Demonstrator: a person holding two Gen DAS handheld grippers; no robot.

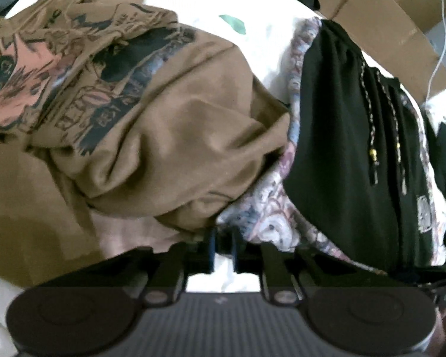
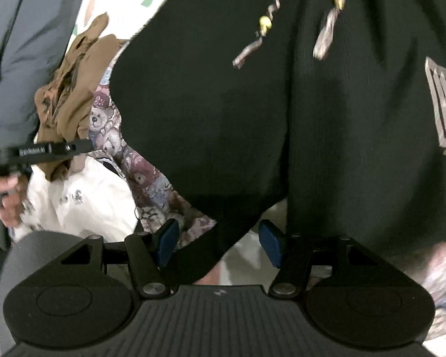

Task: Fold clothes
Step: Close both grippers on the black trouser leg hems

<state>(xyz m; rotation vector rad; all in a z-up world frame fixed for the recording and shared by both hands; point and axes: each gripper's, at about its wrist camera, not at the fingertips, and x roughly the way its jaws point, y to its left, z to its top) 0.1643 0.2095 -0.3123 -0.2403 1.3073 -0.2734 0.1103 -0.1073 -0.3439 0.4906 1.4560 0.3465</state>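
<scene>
Left tool (image 1: 223, 248) pinching brown shirt (image 1: 169, 136), black hoodie (image 1: 348, 136) beside, overlapping teddy-print fabric (image 1: 270, 208)

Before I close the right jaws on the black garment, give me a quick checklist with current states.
1. Right gripper jaws open: ok.
2. Black garment fabric between the right jaws: ok, a fold hangs there.
3. Drawstrings clear of the right jaws: ok, well above them.
4. Left gripper jaws shut: ok.
5. Left jaws holding the brown printed shirt: cannot tell; its hem hides the tips.
6. Teddy-bear print cloth clear of the right jaws: not ok, it lies by the left pad.
</scene>
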